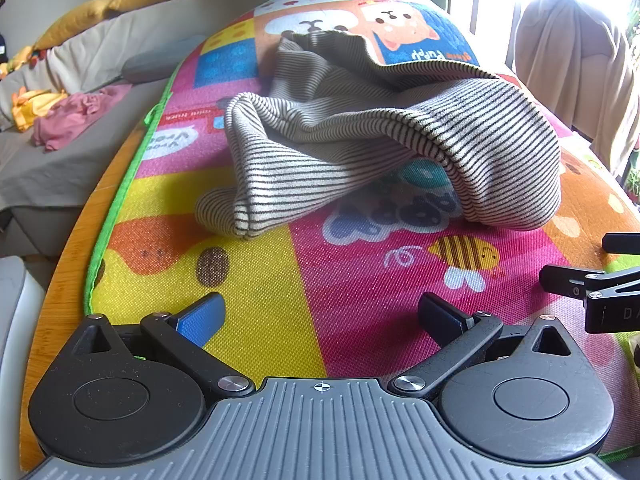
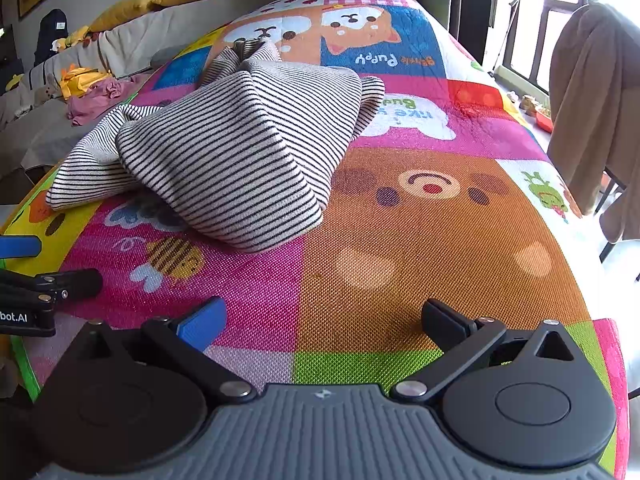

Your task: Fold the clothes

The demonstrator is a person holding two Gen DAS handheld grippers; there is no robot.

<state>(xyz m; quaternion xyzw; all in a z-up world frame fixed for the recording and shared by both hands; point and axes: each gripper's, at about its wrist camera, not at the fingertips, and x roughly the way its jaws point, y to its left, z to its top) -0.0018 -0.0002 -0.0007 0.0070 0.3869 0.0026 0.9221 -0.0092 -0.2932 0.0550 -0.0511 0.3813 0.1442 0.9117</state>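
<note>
A black-and-white striped garment [image 1: 360,136] lies crumpled in a loose heap on the colourful cartoon play mat [image 1: 256,292]; the same striped garment [image 2: 236,148] sits left of centre in the right wrist view, on the play mat [image 2: 400,240]. My left gripper [image 1: 320,316] is open, well short of the cloth, with nothing between its fingers. My right gripper [image 2: 324,320] is open too, over bare mat, nearer than the garment and to its right. Each gripper shows at the other view's edge: the right gripper [image 1: 600,288] and the left gripper [image 2: 40,280].
The mat covers a wooden table [image 1: 68,280]. A grey sofa [image 1: 60,160] with yellow cushions and pink and yellow clothes [image 1: 76,116] stands to the left. A chair draped with beige cloth [image 2: 592,100] stands at the right by the window.
</note>
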